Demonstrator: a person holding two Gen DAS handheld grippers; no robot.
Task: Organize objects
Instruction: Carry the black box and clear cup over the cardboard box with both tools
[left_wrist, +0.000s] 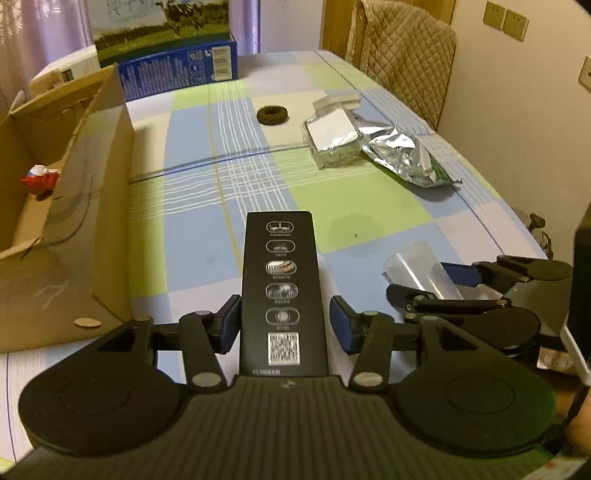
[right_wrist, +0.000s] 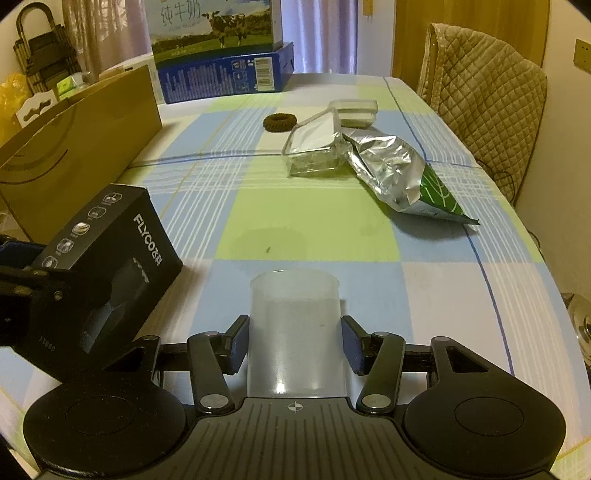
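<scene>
The left gripper (left_wrist: 284, 321) has a black box (left_wrist: 282, 291) between its blue pads (left_wrist: 229, 323); the left pad meets the box's side, the right one shows a sliver of gap, so I cannot tell how firm the grip is. The box's long axis runs straight ahead along the fingers, its icon-printed face up, raised off the checked tablecloth (left_wrist: 351, 206). Just to its right, the right gripper (right_wrist: 294, 341) has a frosted plastic cup (right_wrist: 294, 325) lying between its pads, mouth pointing forward down the table, pads close at its sides.

An open cardboard box (left_wrist: 92, 221) stands just left of the black box, with a red-and-white item (left_wrist: 38, 181) inside. Farther ahead lie a dark hair tie (left_wrist: 273, 115), a clear container (left_wrist: 332, 142) and a crumpled foil bag (left_wrist: 410, 155), touching each other. A blue milk carton case (left_wrist: 177, 68) stands at the far end.
</scene>
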